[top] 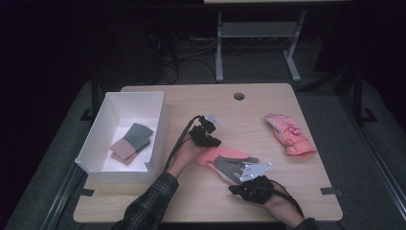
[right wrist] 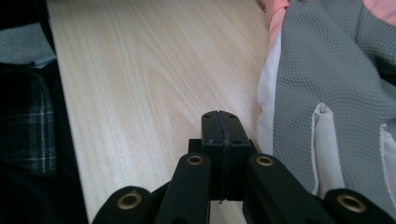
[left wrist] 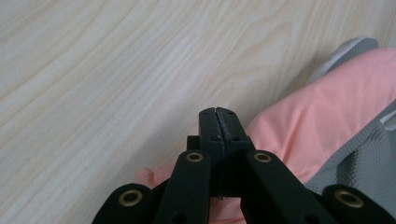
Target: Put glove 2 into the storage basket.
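A pink and grey padded glove (top: 225,160) lies just below the centre of the pale wooden surface (top: 287,191), between two hand-held grippers. The left gripper (top: 212,123), at ten o'clock of the glove, has its black fingers (left wrist: 218,126) pressed fully together with nothing between them, beside the glove's pink cuff. The right gripper (top: 239,178), at five o'clock of the glove near the surface's near edge, likewise shows its fingers (right wrist: 219,128) closed tight and empty, just beside the grey palm fabric. A matching pink glove (top: 289,134) rests well apart at two o'clock, with bare wood around it. A white open-topped rectangular box (top: 160,127) sits at the left edge, at nine o'clock, holding a grey and pink folded cloth (top: 131,141). A forearm in a plaid sleeve (top: 148,206) enters from six o'clock, angled up toward the glove.
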### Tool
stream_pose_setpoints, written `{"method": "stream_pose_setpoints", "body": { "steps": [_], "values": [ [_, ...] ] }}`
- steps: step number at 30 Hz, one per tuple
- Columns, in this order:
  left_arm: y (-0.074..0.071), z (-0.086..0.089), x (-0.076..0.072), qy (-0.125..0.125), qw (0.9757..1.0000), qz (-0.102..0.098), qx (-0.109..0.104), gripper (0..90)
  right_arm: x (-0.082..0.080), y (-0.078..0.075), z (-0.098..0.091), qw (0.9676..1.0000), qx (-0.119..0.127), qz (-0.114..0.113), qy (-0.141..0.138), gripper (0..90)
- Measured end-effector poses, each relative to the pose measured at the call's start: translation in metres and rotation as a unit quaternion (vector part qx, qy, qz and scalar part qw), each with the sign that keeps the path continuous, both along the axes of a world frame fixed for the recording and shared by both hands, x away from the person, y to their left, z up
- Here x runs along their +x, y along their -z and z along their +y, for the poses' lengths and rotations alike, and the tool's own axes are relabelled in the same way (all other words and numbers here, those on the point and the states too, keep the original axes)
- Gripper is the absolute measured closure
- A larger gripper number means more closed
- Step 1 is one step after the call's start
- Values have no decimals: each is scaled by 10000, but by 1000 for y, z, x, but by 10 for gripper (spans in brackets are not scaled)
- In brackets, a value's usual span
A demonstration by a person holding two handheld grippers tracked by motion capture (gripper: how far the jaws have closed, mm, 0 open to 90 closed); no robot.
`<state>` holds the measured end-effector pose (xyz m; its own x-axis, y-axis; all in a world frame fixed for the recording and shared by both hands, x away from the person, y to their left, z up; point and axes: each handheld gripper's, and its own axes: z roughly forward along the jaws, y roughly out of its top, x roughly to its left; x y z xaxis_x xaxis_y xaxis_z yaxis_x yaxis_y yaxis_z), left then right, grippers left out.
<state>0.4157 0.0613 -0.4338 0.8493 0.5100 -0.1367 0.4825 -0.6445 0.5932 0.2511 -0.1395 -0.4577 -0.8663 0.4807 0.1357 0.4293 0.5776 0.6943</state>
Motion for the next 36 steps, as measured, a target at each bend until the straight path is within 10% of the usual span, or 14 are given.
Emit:
{"method": "stream_pose_setpoints", "body": {
  "steps": [18, 36],
  "values": [
    [-4, 21, -28, 110, 9997, 138, 158, 897, 16, 1, -25, 9986, -192, -28, 488, 900],
    [0, 37, -83, 448, 9964, 640, -330, 897, 37, -2, -31, 9967, -303, -140, 738, 900]
  ]
}}
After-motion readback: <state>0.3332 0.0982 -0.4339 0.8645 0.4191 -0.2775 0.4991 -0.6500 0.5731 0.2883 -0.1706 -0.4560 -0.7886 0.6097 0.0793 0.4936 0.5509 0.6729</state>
